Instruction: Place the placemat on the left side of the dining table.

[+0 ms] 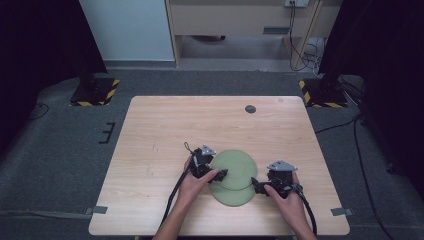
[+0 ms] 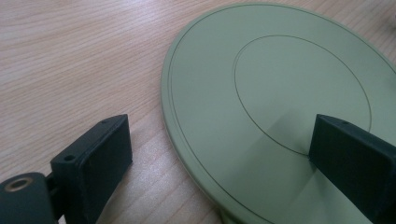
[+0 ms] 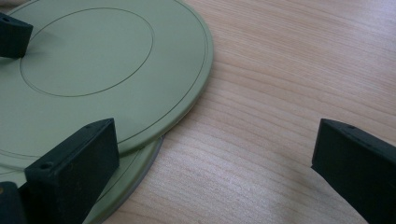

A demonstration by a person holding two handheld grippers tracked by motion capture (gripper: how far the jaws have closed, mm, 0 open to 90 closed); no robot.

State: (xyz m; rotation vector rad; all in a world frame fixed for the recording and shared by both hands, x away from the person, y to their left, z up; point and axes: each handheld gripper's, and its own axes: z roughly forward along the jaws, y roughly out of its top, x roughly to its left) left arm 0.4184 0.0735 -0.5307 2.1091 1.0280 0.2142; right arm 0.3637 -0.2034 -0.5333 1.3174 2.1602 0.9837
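Two flat pale-green plates lie near the table's front middle. The upper plate partly overlaps the lower plate. My left gripper is open at the upper plate's left rim, with one jaw over the wood and the other over the plate. At the plates' right side my right gripper is open too, its left jaw above the overlapping rims and its right jaw above bare table. Neither holds anything.
The wooden table has a small dark round disc near its far edge. Grey tape strips mark the front corners. Yellow-and-black striped stand bases sit on the carpet beyond the far corners.
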